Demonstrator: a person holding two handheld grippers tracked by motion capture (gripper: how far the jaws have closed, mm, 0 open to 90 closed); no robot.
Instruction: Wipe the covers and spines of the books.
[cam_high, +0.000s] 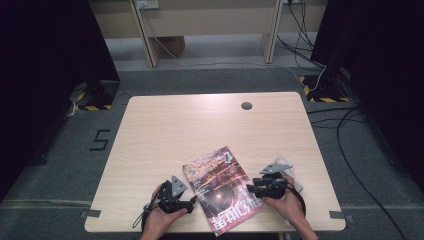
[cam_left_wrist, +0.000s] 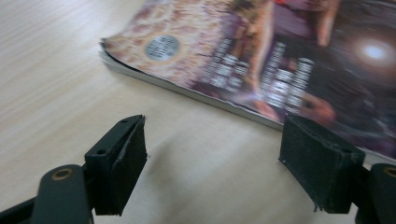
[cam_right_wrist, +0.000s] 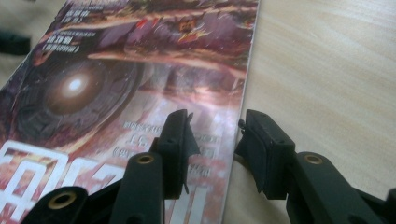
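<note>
A magazine (cam_high: 223, 190) lies flat on the light wooden counter (cam_high: 165, 130), near the front edge and slightly right of centre, turned at an angle to that edge. Its cover faces up and carries a dark, reddish illustration with large pale characters at the end nearest the person.

The left claw (cam_high: 189, 204) rests low over the counter just beside the magazine's left long edge. In the left gripper view its jaws stand spread wide, with bare wood between them; one jaw sits over open counter and the other next to the magazine's edge (cam_left_wrist: 261, 60). Nothing is pinched. The page stack is visible along that edge, lifted slightly at the corner.

The right claw (cam_high: 251, 188) is positioned at the magazine's right long edge. In the right gripper view the jaws straddle that edge: one jaw over the printed cover (cam_right_wrist: 140, 84), the other over bare counter beside it. The jaws are partly closed with a visible gap. Whether the pads press on the edge cannot be told from this view.

A cable trails from each claw towards the person's hands.
</note>
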